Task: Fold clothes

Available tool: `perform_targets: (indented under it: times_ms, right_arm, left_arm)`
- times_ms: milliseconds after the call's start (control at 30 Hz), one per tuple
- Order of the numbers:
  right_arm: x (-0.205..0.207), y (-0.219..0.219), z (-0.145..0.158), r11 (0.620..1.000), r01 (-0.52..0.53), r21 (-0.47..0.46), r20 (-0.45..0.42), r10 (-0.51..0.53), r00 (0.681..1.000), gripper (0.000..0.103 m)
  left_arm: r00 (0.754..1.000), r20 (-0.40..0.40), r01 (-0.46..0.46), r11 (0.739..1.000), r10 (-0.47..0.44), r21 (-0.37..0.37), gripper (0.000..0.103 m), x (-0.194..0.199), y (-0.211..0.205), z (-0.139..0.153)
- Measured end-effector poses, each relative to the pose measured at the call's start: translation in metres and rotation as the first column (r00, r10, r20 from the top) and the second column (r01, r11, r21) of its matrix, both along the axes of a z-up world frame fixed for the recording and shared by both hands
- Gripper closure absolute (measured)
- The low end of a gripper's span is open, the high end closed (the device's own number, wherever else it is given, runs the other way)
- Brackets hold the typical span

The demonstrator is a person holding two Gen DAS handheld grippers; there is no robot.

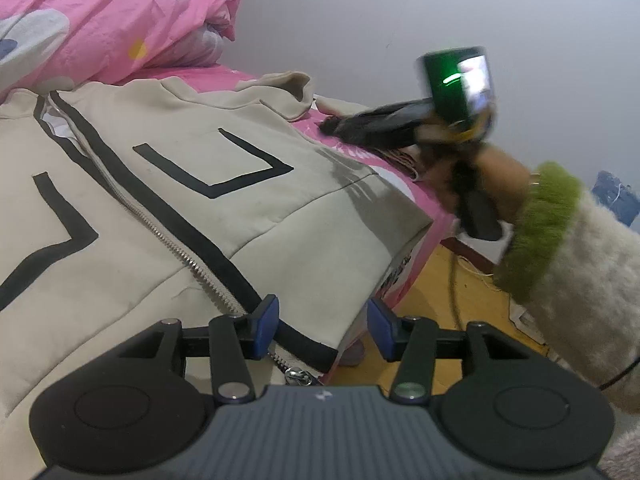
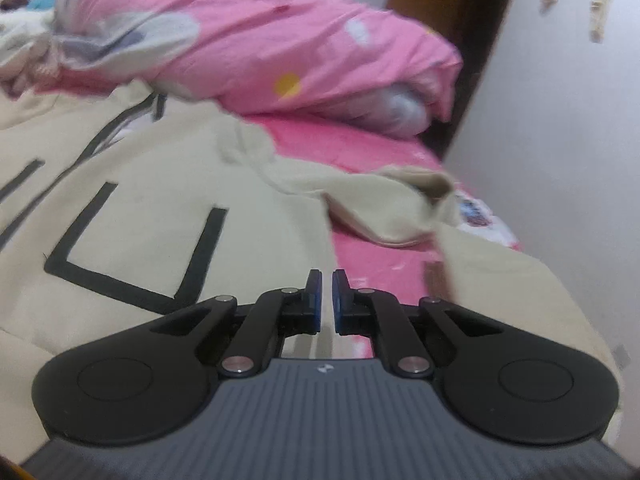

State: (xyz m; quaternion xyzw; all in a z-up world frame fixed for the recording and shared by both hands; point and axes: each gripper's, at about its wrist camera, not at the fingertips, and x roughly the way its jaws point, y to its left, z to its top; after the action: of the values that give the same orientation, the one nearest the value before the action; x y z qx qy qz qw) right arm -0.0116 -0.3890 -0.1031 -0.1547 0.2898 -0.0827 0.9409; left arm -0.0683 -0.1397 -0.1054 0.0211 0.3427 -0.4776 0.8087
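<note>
While the left gripper (image 1: 322, 322) hangs with its fingers (image 1: 267, 320) wide apart over the bottom hem of the jacket (image 1: 224, 184), near the foot of the zip (image 1: 188, 264), the right gripper (image 2: 327, 300) has its fingers (image 2: 315, 300) almost together with only a thin slit between them and nothing visibly pinched. The cream jacket lies front up and spread across the pink bed (image 2: 372, 152), zip closed, its hem corner overhanging the bed edge; one sleeve (image 2: 384, 204) lies bunched out to the side on the sheet, beyond the right gripper's tips. A rumpled pink quilt (image 2: 280, 48) sits behind it. My judgement is that this sleeve wants laying across the chest: the right fingers would need to part, take the cuff through both layers, and carry it low so the body does not drag, with the left fingers pinning the hem. Both views are blurred, so any contact is uncertain.
</note>
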Motion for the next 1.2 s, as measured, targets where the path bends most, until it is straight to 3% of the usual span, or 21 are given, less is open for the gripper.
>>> perform_targets:
  times_ms: [67, 100, 200, 333, 433, 533, 633, 767, 867, 967, 1033, 1200]
  right_arm:
    - [0.017, -0.014, -0.031, 0.997, 0.033, -0.07, -0.102, -0.04, 0.994, 0.097]
    - [0.016, -0.021, -0.034, 0.999, 0.028, -0.045, -0.092, -0.032, 0.995, 0.097]
    - [0.025, -0.021, -0.008, 0.998, 0.067, 0.001, -0.097, -0.066, 0.993, 0.097]
    - [0.046, -0.007, 0.019, 1.0, 0.006, -0.011, -0.024, -0.006, 1.0, 0.097]
    - [0.078, -0.012, 0.01, 0.999, -0.013, 0.048, -0.02, 0.014, 1.0, 0.099]
    - [0.107, -0.03, -0.018, 0.995, 0.07, 0.077, -0.127, -0.059, 0.99, 0.096]
    - [0.102, -0.041, -0.003, 0.974, 0.125, 0.187, -0.1, -0.108, 0.989, 0.093]
    - [0.06, -0.035, 0.026, 0.963, 0.132, 0.237, -0.025, -0.13, 0.991, 0.092]
    - [0.012, -0.028, 0.041, 0.934, 0.132, 0.331, 0.027, -0.149, 0.988, 0.089]
    - [-0.039, -0.018, 0.041, 0.89, 0.132, 0.436, 0.065, -0.177, 0.982, 0.074]
    - [-0.068, -0.013, 0.035, 0.847, 0.139, 0.512, 0.074, -0.205, 0.976, 0.057]
    - [-0.118, 0.001, 0.015, 0.769, 0.175, 0.615, 0.074, -0.277, 0.958, 0.043]
  left_arm:
    - [1.0, -0.012, 0.006, 1.0, -0.006, -0.017, 0.05, 0.002, 0.003, -0.001]
    - [1.0, -0.019, 0.01, 1.0, -0.01, -0.027, 0.049, 0.004, 0.004, -0.002]
    - [0.999, -0.045, 0.02, 0.998, -0.023, -0.061, 0.048, 0.009, 0.01, -0.004]
    - [0.998, -0.056, 0.022, 0.997, -0.026, -0.073, 0.048, 0.011, 0.012, -0.006]
    - [0.998, -0.061, 0.024, 0.997, -0.029, -0.079, 0.048, 0.013, 0.013, -0.007]
    - [0.997, -0.066, 0.025, 0.996, -0.031, -0.084, 0.048, 0.014, 0.014, -0.008]
    - [0.997, -0.072, 0.026, 0.996, -0.033, -0.091, 0.048, 0.015, 0.016, -0.009]
    - [0.996, -0.084, 0.02, 0.995, -0.028, -0.097, 0.048, 0.017, 0.016, -0.009]
    - [0.997, -0.07, 0.013, 0.997, -0.018, -0.081, 0.048, 0.014, 0.013, -0.007]
    - [0.999, -0.047, -0.001, 0.999, -0.002, -0.055, 0.047, 0.008, 0.01, -0.003]
    - [1.0, -0.029, -0.012, 0.999, 0.011, -0.037, 0.044, 0.003, 0.009, 0.002]
    - [0.998, 0.022, -0.052, 0.998, 0.053, -0.024, 0.037, -0.008, 0.014, 0.019]
